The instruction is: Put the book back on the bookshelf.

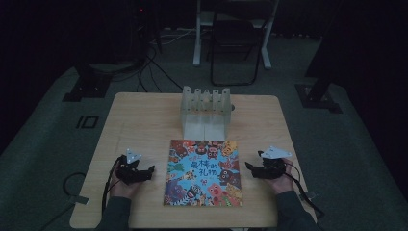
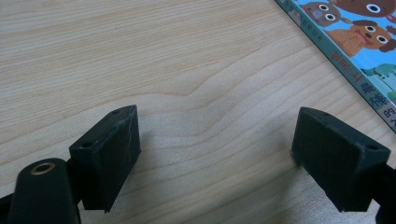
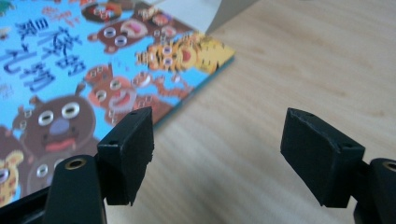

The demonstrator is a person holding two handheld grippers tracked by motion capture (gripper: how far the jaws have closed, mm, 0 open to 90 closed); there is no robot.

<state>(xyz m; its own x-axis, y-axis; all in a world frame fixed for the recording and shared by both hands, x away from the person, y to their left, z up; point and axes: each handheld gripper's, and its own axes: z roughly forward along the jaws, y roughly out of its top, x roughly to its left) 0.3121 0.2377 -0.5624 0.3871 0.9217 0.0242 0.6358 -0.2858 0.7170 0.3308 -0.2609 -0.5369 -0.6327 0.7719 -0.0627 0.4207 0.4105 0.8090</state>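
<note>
A picture book (image 1: 203, 173) is lying flat near the front edge of the wooden table (image 1: 144, 120), between the left gripper (image 1: 144, 174) and right gripper (image 1: 254, 169), both gaping wide, empty; the surrounding room is staying dark.

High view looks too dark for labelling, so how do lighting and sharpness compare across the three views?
High view: dim, book and rack still legible. Left gripper view: bright, sharp wood grain on the table. Right gripper view: bright, but the book is motion-blurred.
</note>
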